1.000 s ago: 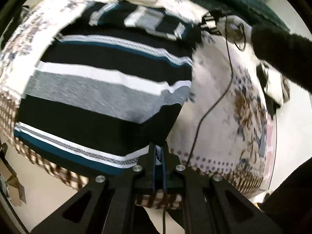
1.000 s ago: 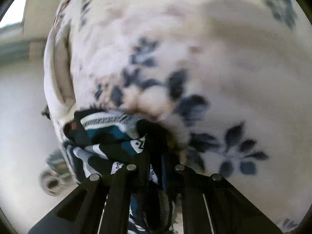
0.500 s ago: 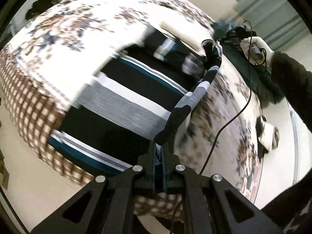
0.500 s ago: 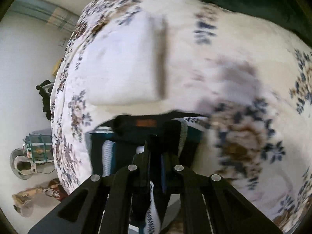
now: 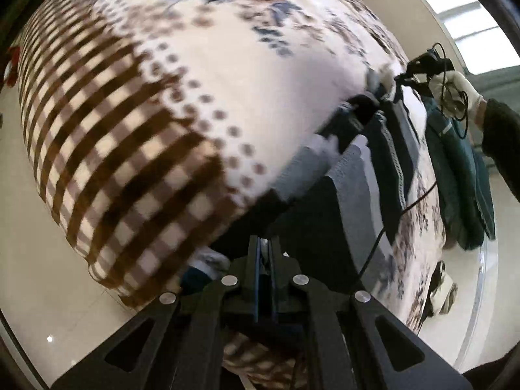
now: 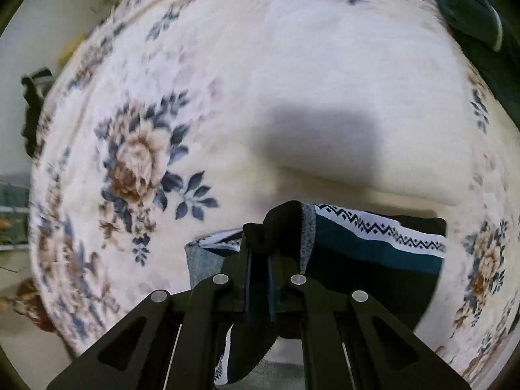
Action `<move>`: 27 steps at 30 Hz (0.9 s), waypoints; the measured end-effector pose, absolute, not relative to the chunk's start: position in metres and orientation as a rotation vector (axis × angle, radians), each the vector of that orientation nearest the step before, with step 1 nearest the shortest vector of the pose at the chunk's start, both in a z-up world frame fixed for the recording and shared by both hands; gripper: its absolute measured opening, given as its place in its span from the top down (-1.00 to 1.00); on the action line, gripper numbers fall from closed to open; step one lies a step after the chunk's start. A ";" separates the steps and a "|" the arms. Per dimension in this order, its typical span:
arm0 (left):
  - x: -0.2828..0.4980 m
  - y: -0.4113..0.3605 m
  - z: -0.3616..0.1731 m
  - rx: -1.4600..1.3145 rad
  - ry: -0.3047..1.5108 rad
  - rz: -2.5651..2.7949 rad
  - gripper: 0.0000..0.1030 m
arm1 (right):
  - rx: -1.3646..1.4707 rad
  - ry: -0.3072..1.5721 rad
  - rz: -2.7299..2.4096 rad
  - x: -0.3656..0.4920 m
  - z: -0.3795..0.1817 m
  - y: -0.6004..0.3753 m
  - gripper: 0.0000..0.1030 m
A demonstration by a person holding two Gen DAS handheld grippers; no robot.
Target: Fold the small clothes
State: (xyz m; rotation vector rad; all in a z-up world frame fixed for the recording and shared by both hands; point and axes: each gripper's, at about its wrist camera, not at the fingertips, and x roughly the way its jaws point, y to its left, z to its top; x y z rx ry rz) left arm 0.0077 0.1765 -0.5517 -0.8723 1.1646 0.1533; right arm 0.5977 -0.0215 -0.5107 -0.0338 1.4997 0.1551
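Observation:
A striped sweater [image 5: 354,175] in black, grey, white and teal hangs stretched between my two grippers above a bed with a floral blanket [image 5: 247,65]. My left gripper [image 5: 265,243] is shut on one black edge of it near the bed's checked border. In the left wrist view, the far right shows a gloved hand [image 5: 455,91] holding the other gripper at the sweater's opposite end. In the right wrist view my right gripper [image 6: 260,247] is shut on a bunched black fold of the sweater [image 6: 373,250], which drapes to the right over the blanket [image 6: 292,81].
A dark green garment [image 5: 461,169] lies on the bed's right side, also at the top right in the right wrist view [image 6: 461,3]. A black cable [image 5: 390,217] runs across the blanket. A small folded cloth [image 5: 442,295] sits near the bed's edge. Pale floor [image 5: 48,260] surrounds the bed.
Both grippers have swung sideways across the bed with the sweater in them. The sweater, which lay spread flat, is now lifted and doubled over edge-on. The view of the blanket has shifted to its checked border.

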 end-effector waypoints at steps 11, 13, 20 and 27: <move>-0.011 0.201 -0.562 -0.979 1.252 0.196 0.15 | 0.014 1.617 0.227 0.574 -0.529 -0.016 0.20; -0.017 0.206 -0.556 -0.974 1.249 0.195 0.03 | 0.028 1.613 0.285 0.547 -0.511 -0.028 0.05; 0.003 0.201 -0.540 -0.855 1.271 0.143 0.02 | -0.041 1.714 0.406 0.354 -0.488 -0.100 0.00; 0.022 0.168 -0.563 -0.636 1.338 0.086 0.91 | 0.235 2.032 0.337 0.146 -0.572 -0.162 0.00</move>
